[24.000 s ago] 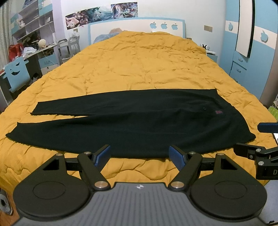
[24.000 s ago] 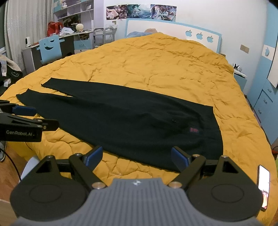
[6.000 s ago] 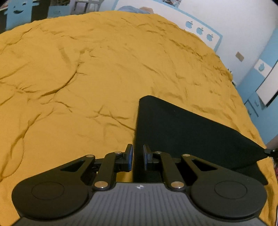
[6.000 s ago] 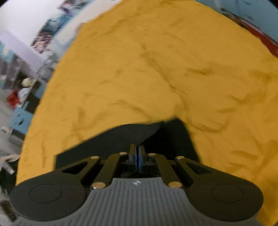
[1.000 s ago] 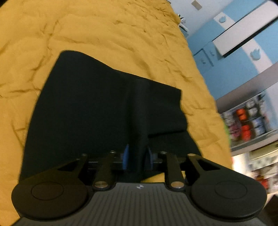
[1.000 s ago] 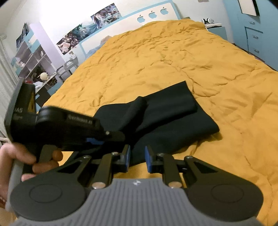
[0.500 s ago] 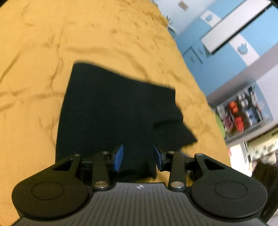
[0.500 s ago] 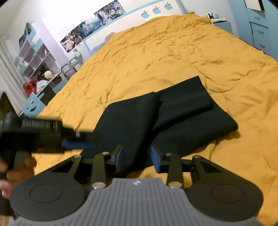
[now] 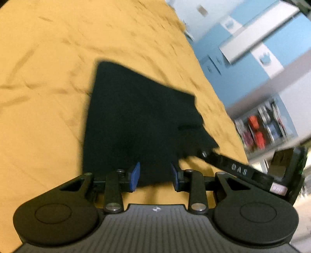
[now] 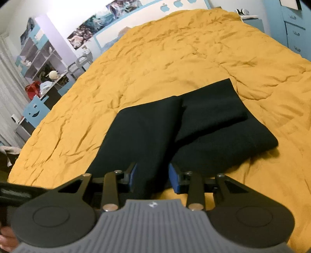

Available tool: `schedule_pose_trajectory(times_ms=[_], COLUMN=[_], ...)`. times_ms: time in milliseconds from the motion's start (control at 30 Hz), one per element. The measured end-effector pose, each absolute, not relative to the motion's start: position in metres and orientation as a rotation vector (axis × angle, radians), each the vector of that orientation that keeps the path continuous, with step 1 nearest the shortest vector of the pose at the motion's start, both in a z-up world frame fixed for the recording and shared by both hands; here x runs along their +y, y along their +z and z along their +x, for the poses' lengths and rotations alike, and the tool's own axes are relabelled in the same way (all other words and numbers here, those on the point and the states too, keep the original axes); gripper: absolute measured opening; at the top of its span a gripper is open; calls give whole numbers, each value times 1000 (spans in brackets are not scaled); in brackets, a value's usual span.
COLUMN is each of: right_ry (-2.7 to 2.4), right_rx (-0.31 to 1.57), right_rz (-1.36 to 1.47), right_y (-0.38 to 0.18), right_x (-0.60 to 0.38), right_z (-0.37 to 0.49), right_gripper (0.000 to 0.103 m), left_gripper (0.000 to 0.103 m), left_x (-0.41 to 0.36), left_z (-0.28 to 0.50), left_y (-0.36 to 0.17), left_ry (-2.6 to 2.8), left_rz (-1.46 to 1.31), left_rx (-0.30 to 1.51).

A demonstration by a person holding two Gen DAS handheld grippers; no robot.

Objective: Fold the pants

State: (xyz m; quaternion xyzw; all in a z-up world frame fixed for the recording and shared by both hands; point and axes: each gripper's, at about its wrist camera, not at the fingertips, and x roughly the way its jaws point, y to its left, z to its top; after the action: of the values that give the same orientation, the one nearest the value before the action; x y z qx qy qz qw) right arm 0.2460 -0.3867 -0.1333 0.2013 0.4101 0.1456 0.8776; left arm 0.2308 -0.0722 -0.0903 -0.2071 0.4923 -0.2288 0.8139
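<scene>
The black pants [image 9: 140,120] lie folded into a compact stack on the orange quilt [image 9: 42,93]. In the right wrist view the pants [image 10: 194,124] show several layers, with a top flap over the left part. My left gripper [image 9: 155,176] is open and empty just above the near edge of the stack. My right gripper [image 10: 153,177] is open and empty over the near edge too. The right gripper's body [image 9: 243,173] shows at the right of the left wrist view.
Blue wardrobe doors [image 9: 252,64] stand beyond the bed's right side. A desk, shelves and a blue chair [image 10: 35,109] stand at the left of the bed. The headboard [image 10: 175,5] is at the far end.
Both grippers have opened wider and let go of the pants. The folded flap now lies flat on the stack. The left gripper has drawn back a little.
</scene>
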Motion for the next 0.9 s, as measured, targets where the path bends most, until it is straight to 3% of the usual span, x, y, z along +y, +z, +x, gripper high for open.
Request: schedule_pose_trajectory(times_ms=[100,200,267,700,900], right_ry=[307,310,319,463,364], right_rx=[891,922,907,798,842], right_rz=[466,509,513,361,346], right_y=[-144,-152,-148,-13,-16], right_x=[-387,-387,-386,-399,-446], right_z=[264,272,272,327,332], right_gripper=[30,7,3,1,1], left_gripper=[37,37,37,37,36], left_x=[-44,-25,-14,-11,-18], left_z=[240,244,244,246,254], left_y=[-85,-84,-87,-95,-101], left_ry=[-403,-352,-325,-302,-313], left_rz=[-473,-513,-533,-569,-568], left_rx=[1011,988,976,978,993])
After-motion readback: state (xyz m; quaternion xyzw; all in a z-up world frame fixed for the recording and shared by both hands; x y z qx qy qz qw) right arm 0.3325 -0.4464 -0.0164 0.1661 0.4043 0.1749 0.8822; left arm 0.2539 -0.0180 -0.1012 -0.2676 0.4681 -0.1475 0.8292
